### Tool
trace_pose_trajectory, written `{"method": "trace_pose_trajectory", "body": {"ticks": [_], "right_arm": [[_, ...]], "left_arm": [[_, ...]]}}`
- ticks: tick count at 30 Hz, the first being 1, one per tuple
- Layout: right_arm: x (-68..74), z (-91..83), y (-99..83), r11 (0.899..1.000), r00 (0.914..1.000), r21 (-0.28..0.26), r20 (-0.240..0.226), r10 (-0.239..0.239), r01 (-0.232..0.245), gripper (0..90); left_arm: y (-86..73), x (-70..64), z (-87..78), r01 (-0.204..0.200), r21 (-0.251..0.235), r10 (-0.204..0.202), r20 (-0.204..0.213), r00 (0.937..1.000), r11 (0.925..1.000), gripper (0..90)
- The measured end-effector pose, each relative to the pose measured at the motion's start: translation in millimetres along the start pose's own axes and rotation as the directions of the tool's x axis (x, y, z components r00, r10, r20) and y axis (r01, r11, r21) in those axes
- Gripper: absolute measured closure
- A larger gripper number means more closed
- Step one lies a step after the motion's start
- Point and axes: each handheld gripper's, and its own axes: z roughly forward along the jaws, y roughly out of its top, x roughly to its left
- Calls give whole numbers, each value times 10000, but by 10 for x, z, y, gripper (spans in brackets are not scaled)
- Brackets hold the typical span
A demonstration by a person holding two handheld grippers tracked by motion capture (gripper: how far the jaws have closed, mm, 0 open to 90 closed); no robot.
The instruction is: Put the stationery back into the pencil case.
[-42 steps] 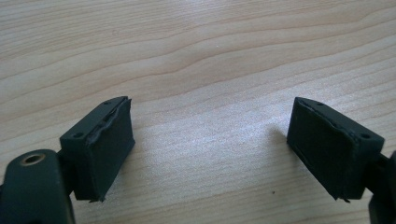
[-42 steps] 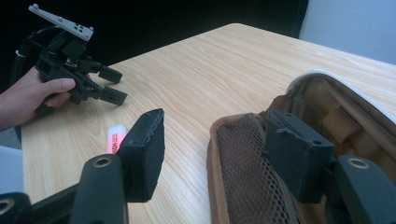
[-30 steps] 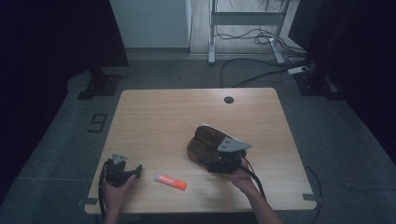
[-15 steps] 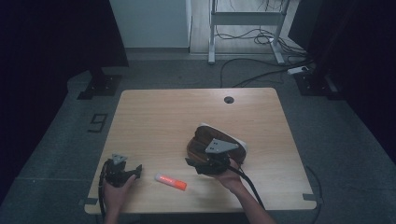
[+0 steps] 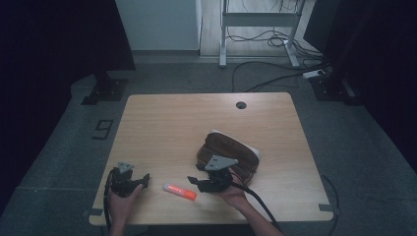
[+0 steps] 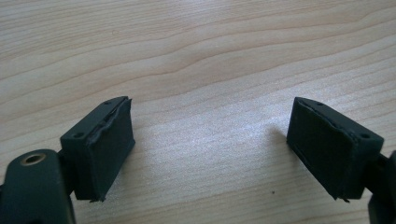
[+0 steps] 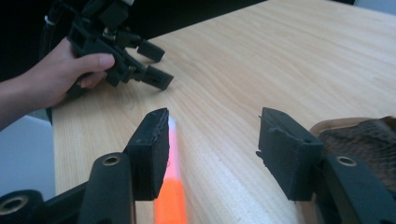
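High view shows the right gripper (image 5: 195, 182), jaws apart, has moved left from the brown case (image 5: 228, 150) toward the orange marker (image 5: 180, 191), likely to grasp it; the left gripper (image 5: 142, 178) rests open.

One marker (image 5: 180, 191), one (probably wooden) tray (image 5: 227, 153).

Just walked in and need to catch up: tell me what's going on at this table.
A person holds a gripper in each hand at a wooden table. The right gripper, jaws open, is beside an orange and white marker lying flat, apparently going for it. A brown case lies just behind. The left gripper rests open near the table's left front, holding nothing.
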Motion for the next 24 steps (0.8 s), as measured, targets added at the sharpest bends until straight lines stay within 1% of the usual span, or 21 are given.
{"method": "trace_pose_trajectory", "body": {"ticks": [3,8,11,17,18,21,24], "right_arm": [[21,32,-26,9999,10000,115,-46,-5,5,425],[69,141,-106,9987,9998,503,-211,-30,41,428],[81,183,-140,9979,9997,640,-232,-55,69,430],[97,252,-199,9963,9995,861,-290,79,-54,436],[106,278,-218,9952,9994,975,-330,96,-63,436],[118,300,-235,9947,9992,1031,-386,74,-34,438],[155,340,-263,9928,9989,1198,-466,1,55,442]], "left_arm": [[0,0,0,1,0,-1,-1,10000,10000,145],[0,0,0,-3,0,3,0,10000,10000,145],[0,0,0,-1,1,1,0,10000,10000,145],[0,0,0,-5,3,5,0,10000,10000,145],[0,0,0,-2,2,2,1,10000,10000,145],[0,0,0,-2,2,2,1,10000,10000,145],[0,0,0,-2,1,2,2,10000,10000,145]]}}
